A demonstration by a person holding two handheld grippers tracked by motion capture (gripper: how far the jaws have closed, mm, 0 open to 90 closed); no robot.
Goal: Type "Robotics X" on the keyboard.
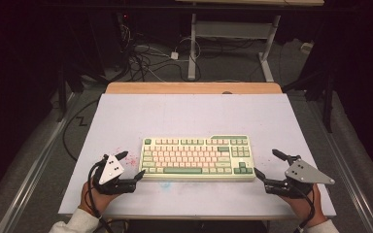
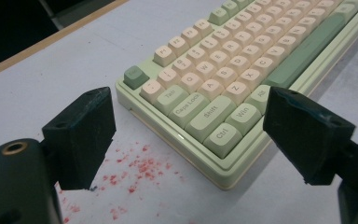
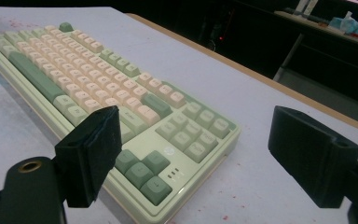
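Table top point(image 1: 189, 111) evenly and brightly lit from above, surroundings fall off to near black, floor dim. Soft short shadows under the keyboard point(image 1: 196, 156) front edge. High view low in resolution, slightly soft, key legends unreadable. Left gripper view sharp on near keys, legends readable, far keys softer. Right gripper view dimmer and a bit hazy, faint glare on the keyboard's case edge, background dark and blurred
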